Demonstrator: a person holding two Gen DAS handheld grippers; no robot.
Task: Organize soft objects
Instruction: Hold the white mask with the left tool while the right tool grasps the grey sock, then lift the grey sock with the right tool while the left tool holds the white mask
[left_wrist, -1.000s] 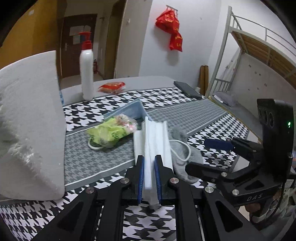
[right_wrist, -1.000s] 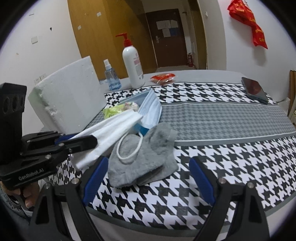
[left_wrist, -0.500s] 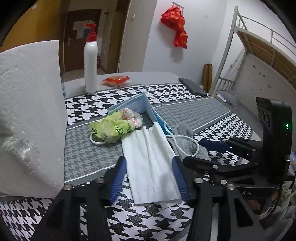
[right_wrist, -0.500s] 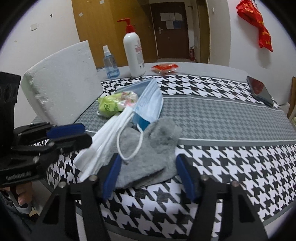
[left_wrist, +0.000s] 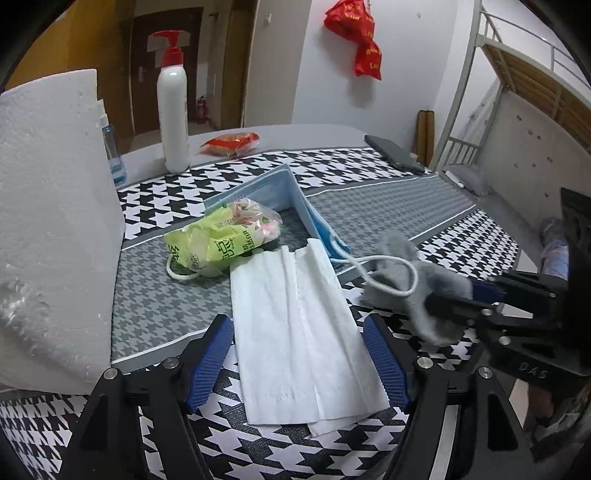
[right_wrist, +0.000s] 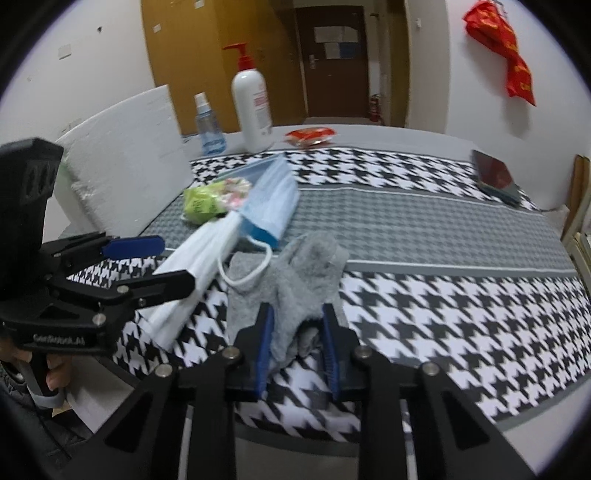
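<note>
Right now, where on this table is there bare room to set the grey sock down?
Most bare room lies on the houndstooth cloth right of the grey sock, between it and the dark phone. The near left is crowded: white tissue, blue mask, green packet, foam block. The right claw has been closing on the sock.

One tissue (left_wrist: 303, 332), one sock (right_wrist: 291, 284), one mask (left_wrist: 295, 199), two bottles (right_wrist: 253, 107) (right_wrist: 208, 127).
</note>
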